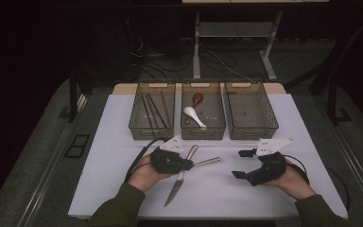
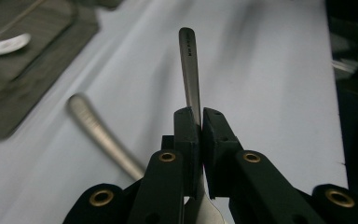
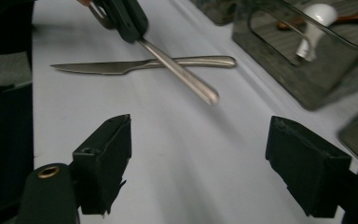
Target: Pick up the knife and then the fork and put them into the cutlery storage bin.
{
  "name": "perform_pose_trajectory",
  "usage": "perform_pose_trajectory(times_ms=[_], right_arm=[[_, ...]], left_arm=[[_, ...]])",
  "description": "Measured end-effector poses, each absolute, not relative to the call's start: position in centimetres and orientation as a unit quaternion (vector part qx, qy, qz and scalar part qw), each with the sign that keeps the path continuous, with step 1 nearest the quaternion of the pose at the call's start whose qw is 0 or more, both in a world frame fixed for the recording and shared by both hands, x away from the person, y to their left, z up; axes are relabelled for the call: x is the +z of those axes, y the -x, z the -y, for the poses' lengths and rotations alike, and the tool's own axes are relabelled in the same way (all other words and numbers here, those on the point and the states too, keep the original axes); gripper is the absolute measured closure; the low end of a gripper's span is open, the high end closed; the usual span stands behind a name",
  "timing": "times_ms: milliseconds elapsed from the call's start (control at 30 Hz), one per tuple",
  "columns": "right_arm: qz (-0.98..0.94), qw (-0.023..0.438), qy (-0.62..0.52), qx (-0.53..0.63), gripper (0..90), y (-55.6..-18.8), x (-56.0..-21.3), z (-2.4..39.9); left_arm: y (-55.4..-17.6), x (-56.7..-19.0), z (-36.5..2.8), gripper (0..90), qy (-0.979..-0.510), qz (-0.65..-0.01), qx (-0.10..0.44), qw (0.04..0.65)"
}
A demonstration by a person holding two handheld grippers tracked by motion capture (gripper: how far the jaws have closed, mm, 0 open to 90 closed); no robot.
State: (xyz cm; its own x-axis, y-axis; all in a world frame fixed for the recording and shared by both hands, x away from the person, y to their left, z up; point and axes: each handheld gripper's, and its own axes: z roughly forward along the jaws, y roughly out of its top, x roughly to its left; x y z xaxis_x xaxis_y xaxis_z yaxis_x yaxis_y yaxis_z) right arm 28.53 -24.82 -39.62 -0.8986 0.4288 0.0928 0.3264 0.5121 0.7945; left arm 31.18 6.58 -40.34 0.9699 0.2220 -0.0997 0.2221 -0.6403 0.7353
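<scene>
Hidden or cut off: in the left gripper view the working end of the held utensil runs under the black jaws at the bottom edge; a pale flat piece shows below them, shape not determinable. In the high view the same end is covered by the left gripper.
Hard to make out: left gripper view is blurred toward its upper left; the trays there read as dark smears.
Writing: small stamped marks near the tip of the held handle in the left gripper view; not legible.
Left gripper: jaws clamped tight on the metal utensil, handle sticking out beyond them toward the right in the high view, centre of frame.
Held utensil, look: slim, matte silver, rounded handle end.
Knife: silver, lying on the white table, lower centre of the high view, crossing beneath the held utensil.
Right gripper: jaws spread wide, nothing between them, right of centre.
Trays: three mesh trays across the upper middle; left tray holds chopsticks, middle tray a white spoon and a brown spoon.
</scene>
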Motion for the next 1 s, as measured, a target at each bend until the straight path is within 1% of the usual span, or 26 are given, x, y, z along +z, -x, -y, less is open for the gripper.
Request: perform_pose_trajectory(times_ms=[67, 200, 233, 333, 433, 567, 833, 900, 1000], right_arm=[[-0.876, 0.044, -0.205, 0.435, 24.1, -28.9, -39.5, 23.9], [-0.894, 0.015, -0.176, 0.412, 30.7, -29.5, -39.5, 22.5], [-0.899, 0.015, -0.169, 0.405, 32.2, -29.7, -39.6, 22.2], [-0.911, 0.006, -0.139, 0.388, 38.6, -30.4, -40.0, 21.4], [-0.917, -0.025, -0.131, 0.376, 44.9, -30.7, -40.4, 20.7], [-0.924, -0.050, -0.123, 0.358, 54.0, -30.7, -41.0, 20.2], [-0.930, -0.069, -0.115, 0.343, 69.7, -30.5, -41.3, 19.8], [-0.931, -0.074, -0.109, 0.339, 75.6, -30.3, -41.4, 19.7], [-0.934, -0.080, -0.101, 0.333, 78.8, -30.1, -41.4, 19.6]], left_arm=[[-31.2, -40.3, -5.7, 84.4, -0.909, -0.099, -0.012, 0.405], [-31.2, -40.1, -4.2, 84.4, -0.913, -0.060, -0.032, 0.402], [-31.2, -40.1, -3.9, 84.4, -0.912, -0.058, -0.036, 0.403], [-31.1, -40.0, -3.0, 84.4, -0.914, -0.034, -0.046, 0.401], [-31.1, -39.8, -2.4, 84.4, -0.912, -0.011, -0.047, 0.408], [-31.0, -39.7, -2.0, 84.4, -0.912, -0.010, -0.050, 0.406], [-30.5, -39.7, -1.6, 84.3, -0.915, 0.008, -0.053, 0.400], [-30.5, -39.8, -1.5, 84.3, -0.916, 0.007, -0.054, 0.397], [-30.4, -39.9, -1.4, 84.2, -0.917, 0.014, -0.056, 0.395]])
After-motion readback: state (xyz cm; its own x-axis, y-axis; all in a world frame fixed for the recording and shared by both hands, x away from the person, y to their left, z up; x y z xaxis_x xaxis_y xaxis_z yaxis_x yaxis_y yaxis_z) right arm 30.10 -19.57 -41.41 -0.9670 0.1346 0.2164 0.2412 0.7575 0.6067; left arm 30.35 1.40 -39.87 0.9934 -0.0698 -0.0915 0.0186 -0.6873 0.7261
